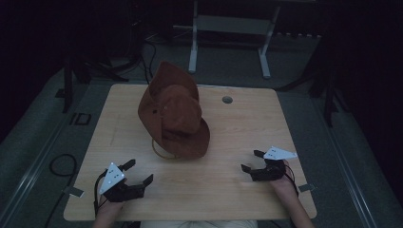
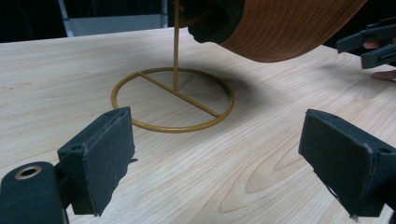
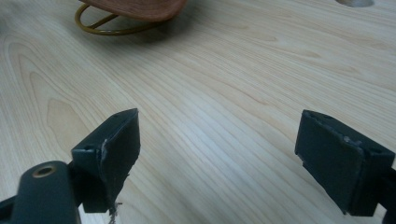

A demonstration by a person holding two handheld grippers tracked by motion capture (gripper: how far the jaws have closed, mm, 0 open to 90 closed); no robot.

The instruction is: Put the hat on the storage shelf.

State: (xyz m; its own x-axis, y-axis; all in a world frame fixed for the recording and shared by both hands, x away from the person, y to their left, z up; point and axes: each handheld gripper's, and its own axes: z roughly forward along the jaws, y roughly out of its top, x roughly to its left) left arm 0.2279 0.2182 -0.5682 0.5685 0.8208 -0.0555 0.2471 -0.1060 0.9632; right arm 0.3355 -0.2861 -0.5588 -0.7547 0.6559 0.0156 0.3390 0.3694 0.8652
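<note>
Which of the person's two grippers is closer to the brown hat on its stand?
Left. The left gripper sits just below-left of the brown hat; the right gripper lies farther off, to its lower right. Neither touches it.

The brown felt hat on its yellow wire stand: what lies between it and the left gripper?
Bare wooden table, in the left gripper view, up to the stand's ring base.

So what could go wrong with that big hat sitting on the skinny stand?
The brown hat sits tilted on a thin gold stand with one slim post, so a sideways bump might tip both over. The left gripper and right gripper are both open and empty; grabbing only the floppy brim could drag the stand along the table.
</note>
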